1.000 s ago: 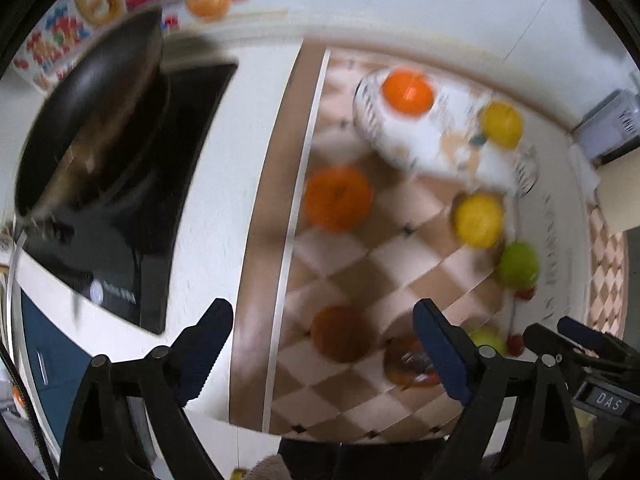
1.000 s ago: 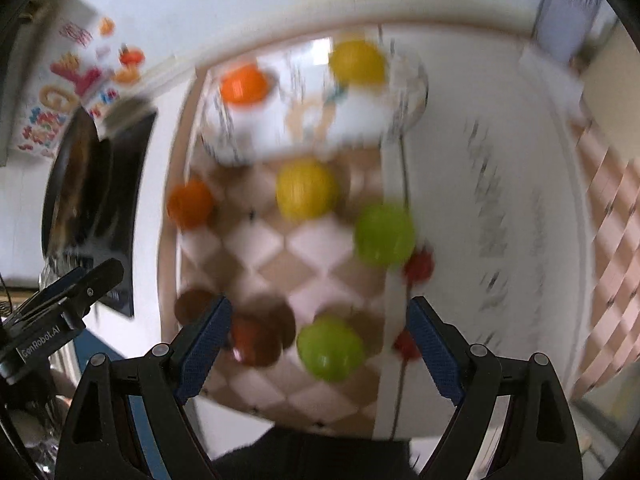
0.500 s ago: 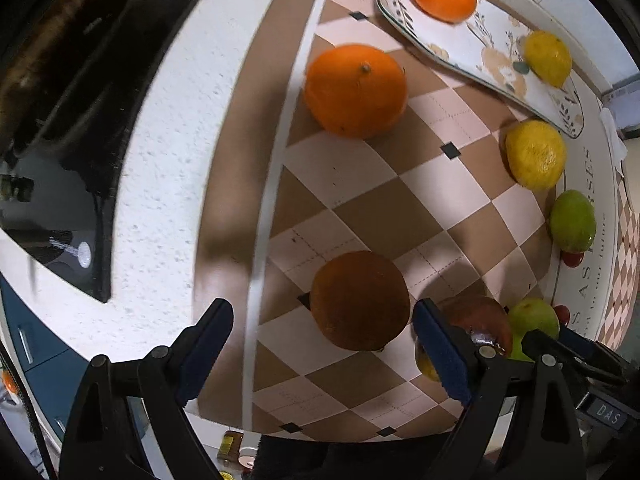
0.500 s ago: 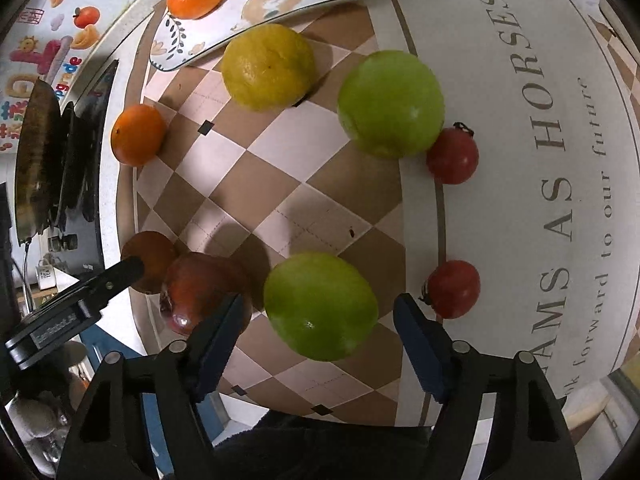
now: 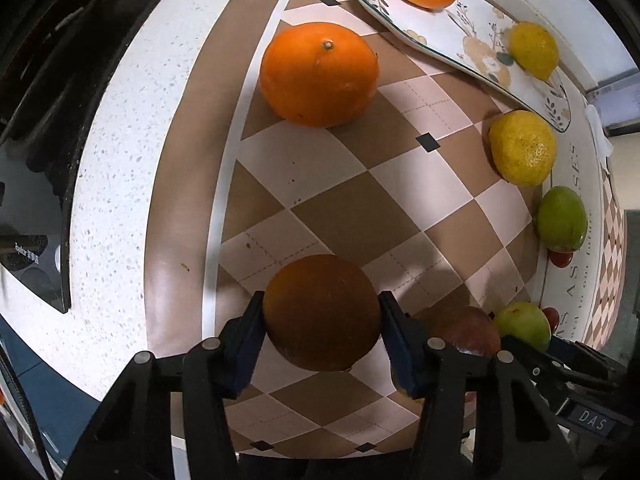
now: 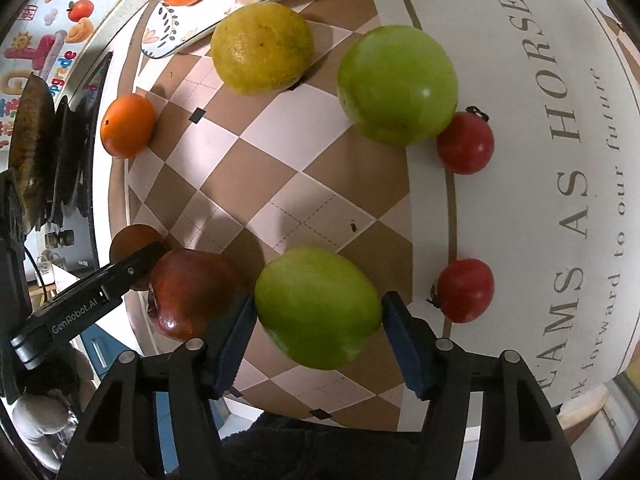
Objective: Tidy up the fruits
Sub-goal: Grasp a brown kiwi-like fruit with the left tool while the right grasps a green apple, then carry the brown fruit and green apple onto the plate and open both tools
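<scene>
- The left gripper (image 5: 322,314) points down at the brown-and-cream checkered mat (image 5: 400,208). Its jaws have just been closing, and both blue pads (image 5: 248,332) now press the sides of a round, dull brownish-orange fruit (image 5: 322,312) at the near edge of the mat.
- The right gripper (image 6: 318,312) brackets a smooth green apple-like fruit (image 6: 318,306), also near the mat's near edge. Its jaws have just been closing too; the left pad touches the skin, while the right pad (image 6: 400,336) stands just beside it, and I cannot tell whether it makes contact.
- A dark red apple (image 6: 192,292) lies between the two gripped fruits.
- Only the left view shows the small yellow citrus (image 5: 534,50) on the far white floral plate (image 5: 448,28) and the speckled white counter (image 5: 116,152) to the left.
- Only the right view shows both red tomatoes (image 6: 464,142) clearly, on the printed cream border to the right, and the colourful wall stickers (image 6: 40,52) at far left.
</scene>
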Demonstrator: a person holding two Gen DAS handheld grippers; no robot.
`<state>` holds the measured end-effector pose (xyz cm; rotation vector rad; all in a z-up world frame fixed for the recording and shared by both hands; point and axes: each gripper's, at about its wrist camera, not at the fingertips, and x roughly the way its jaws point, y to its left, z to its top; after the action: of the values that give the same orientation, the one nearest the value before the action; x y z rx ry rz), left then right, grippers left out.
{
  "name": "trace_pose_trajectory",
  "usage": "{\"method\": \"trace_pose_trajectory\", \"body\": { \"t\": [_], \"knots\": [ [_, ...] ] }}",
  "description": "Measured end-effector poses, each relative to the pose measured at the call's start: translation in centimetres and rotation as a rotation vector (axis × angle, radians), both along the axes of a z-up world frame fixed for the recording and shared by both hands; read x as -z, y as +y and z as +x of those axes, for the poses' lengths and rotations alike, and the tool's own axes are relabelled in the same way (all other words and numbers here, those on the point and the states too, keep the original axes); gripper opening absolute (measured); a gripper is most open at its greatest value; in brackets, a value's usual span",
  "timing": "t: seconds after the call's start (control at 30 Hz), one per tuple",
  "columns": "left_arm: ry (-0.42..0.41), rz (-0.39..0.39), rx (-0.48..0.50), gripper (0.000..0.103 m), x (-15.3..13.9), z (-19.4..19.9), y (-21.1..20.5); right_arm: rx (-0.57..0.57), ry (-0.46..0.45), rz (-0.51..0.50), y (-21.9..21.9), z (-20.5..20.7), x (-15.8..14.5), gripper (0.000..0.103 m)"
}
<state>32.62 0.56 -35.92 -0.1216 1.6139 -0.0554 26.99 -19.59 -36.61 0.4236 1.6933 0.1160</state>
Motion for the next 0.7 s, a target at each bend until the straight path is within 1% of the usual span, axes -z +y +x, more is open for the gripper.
{"method": "trace_pose_trajectory", "body": {
  "t": [0.23, 0.43, 0.53, 0.63, 0.7],
  "knots": [
    [0.002, 0.032, -0.006, 0.052, -0.4, -2.5, 1.5, -0.091, -0.002, -0.03, 1.6, -0.3, -0.1, 0.065],
    [-0.008, 0.044, -0.012, 0.052, -0.6, -3.3, 1.6, -0.095, 0.014, -0.004, 2.3, -0.1, 0.6, 0.065],
    [-0.015, 0.046, -0.011, 0.052, -0.9, -3.4, 1.0, -0.105, -0.002, -0.012, 2.7, -0.2, 0.5, 0.064],
    [-0.034, 0.043, -0.005, 0.052, -2.0, -3.1, 0.6, -0.088, -0.012, -0.012, 2.2, -0.5, 0.3, 0.064],
    [-0.058, 0.018, -0.004, 0.052, -3.5, -2.8, 0.4, -0.064, -0.036, -0.003, 1.4, -0.5, -0.7, 0.064]
  ]
}}
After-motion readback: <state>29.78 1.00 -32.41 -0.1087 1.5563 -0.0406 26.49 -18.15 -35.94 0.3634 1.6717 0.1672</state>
